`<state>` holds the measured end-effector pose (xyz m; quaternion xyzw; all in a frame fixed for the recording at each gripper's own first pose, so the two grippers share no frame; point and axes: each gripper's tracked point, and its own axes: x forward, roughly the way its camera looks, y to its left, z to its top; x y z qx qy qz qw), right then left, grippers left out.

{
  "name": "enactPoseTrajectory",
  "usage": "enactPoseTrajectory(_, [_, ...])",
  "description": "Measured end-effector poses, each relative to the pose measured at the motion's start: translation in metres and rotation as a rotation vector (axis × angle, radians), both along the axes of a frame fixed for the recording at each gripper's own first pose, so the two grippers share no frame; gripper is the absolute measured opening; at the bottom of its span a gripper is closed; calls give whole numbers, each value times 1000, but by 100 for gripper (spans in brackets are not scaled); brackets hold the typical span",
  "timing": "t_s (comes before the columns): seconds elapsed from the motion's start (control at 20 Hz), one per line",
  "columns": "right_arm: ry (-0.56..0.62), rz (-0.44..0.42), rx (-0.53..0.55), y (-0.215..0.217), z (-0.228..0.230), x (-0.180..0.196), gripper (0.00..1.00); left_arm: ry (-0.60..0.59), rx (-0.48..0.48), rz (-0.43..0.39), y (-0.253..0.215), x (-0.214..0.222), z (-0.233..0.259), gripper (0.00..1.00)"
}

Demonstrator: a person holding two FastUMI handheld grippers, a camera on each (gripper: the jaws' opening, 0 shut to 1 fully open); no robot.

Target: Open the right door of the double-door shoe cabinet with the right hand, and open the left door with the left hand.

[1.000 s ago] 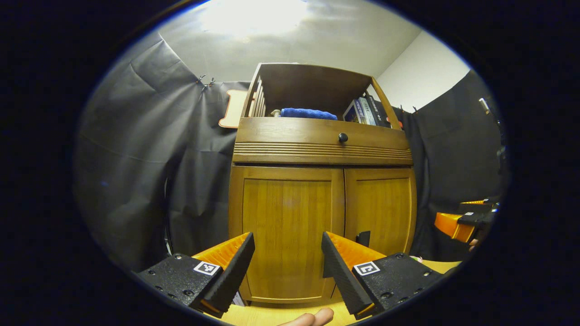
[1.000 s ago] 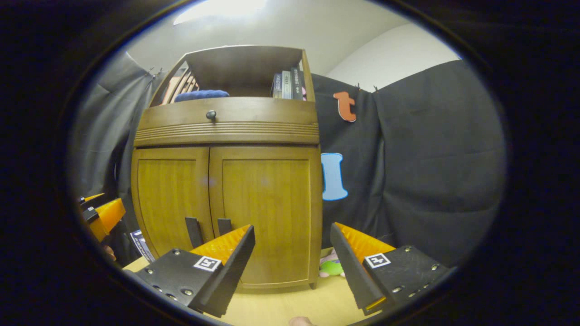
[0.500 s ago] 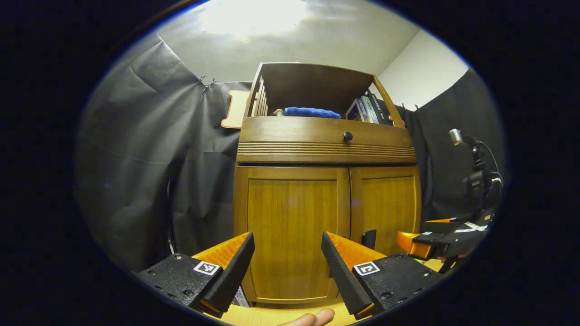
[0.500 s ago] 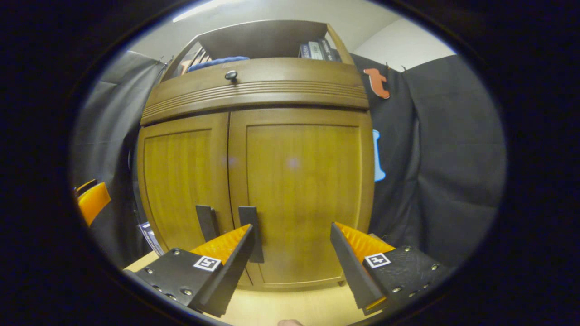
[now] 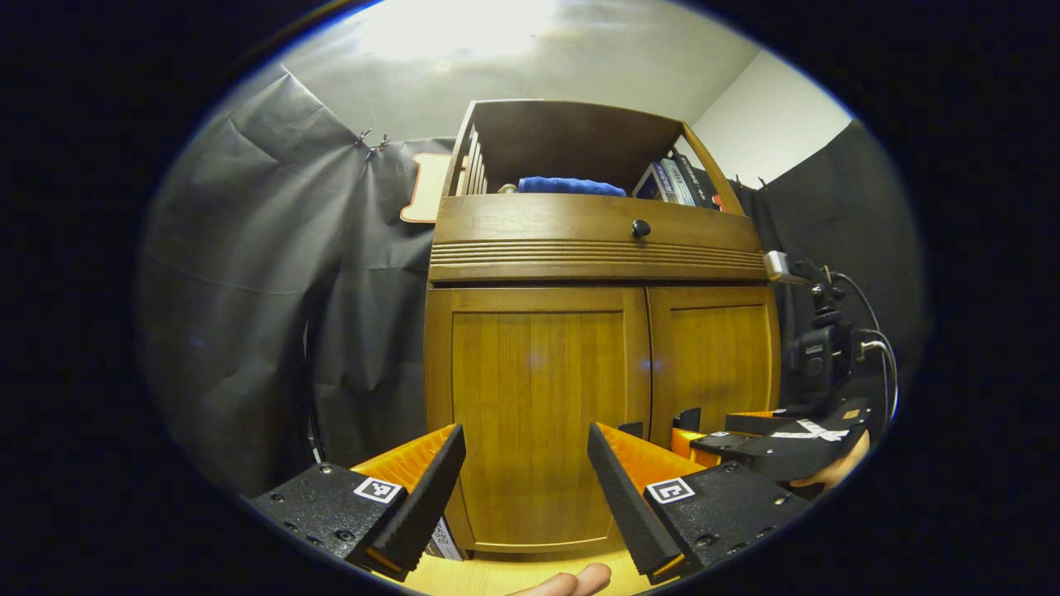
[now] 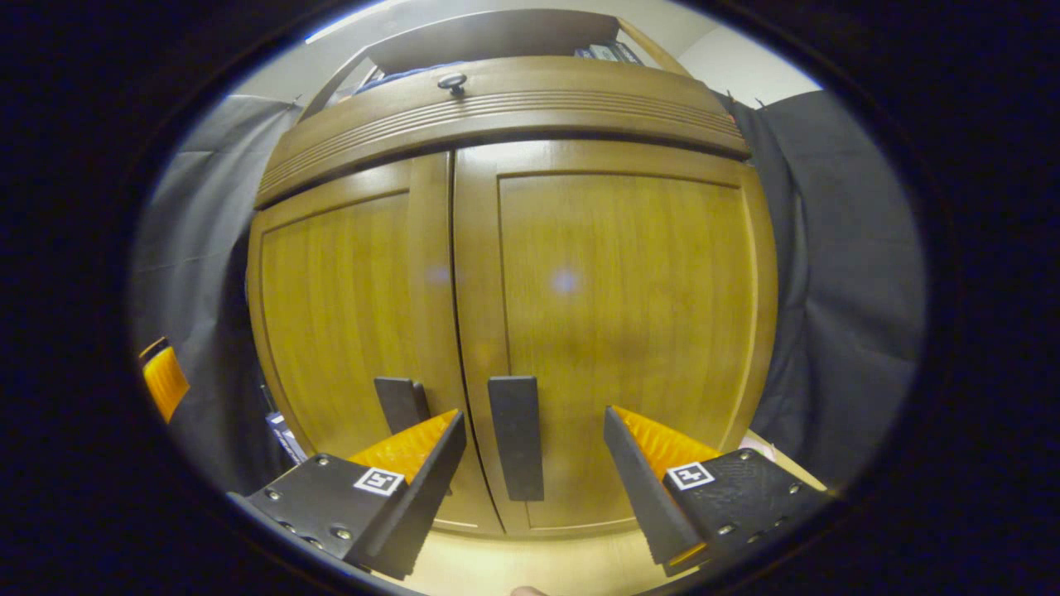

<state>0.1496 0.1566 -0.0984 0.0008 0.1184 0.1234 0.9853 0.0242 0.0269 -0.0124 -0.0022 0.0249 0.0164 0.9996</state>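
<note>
Facing closed cabinet (image 6: 513, 273), both doors shut. Left gripper (image 5: 526, 484) wide open, empty, well back before left door (image 5: 534, 414). Right gripper (image 6: 534, 472) wide open, empty, near right door handle (image 6: 515, 437), fingers either side, not touching. Risk: closing off-centre, fingers slip off handle or catch left handle (image 6: 401, 403) just beside. Blue cloth (image 5: 570, 186), books (image 5: 669, 182) on top shelf; nothing blocking doors.

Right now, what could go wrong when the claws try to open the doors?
The right claw is open with the right door's handle between its fingers, not gripped yet; closing early may miss it. The left door's handle sits close beside it, so a finger could bump it. The left claw faces the left door panel, not its handle.
</note>
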Motion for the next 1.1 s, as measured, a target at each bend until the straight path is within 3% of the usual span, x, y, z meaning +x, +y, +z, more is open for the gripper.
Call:
enactPoseTrajectory(0.1, [28, 30, 5, 12, -13, 5, 96, -1, 0, 11, 4, 1, 0, 87])
enactPoseTrajectory(0.25, [60, 14, 9, 13, -21, 6, 32, -6, 2, 16, 4, 0, 1, 87])
enactPoseTrajectory(0.3, [59, 21, -12, 15, -28, 11, 39, -8, 1, 17, 5, 0, 2, 87])
enactPoseTrajectory(0.35, [67, 20, -52, 14, -38, 16, 35, -9, 0, 10, 3, 0, 2, 87])
enactPoseTrajectory(0.4, [43, 27, -43, 14, -34, 18, 45, -7, -2, 1, 4, 0, 1, 87])
enactPoseTrajectory(0.5, [44, 59, -40, 14, -32, 14, 22, -7, -2, -1, 4, 1, 1, 92])
enactPoseTrajectory(0.55, [49, 73, -43, 15, -32, 13, 27, -8, -1, 6, 5, 1, 1, 92])
enactPoseTrajectory(0.6, [46, 82, -36, 15, -29, 11, 26, -8, 0, 12, 5, 1, 1, 87])
enactPoseTrajectory(0.8, [45, 121, -50, 10, -25, -1, 27, 1, 6, 20, 5, 2, -2, 87])
enactPoseTrajectory(0.9, [49, 140, -57, 2, -29, -12, 27, 7, 2, -4, 3, 2, -3, 92])
enactPoseTrajectory(1.0, [57, 153, -45, -1, -27, -19, 31, 9, -4, -23, 2, 3, -2, 87])
enactPoseTrajectory(1.1, [57, 151, -24, -7, -25, -25, 27, 9, -6, -23, 2, 3, -2, 87])
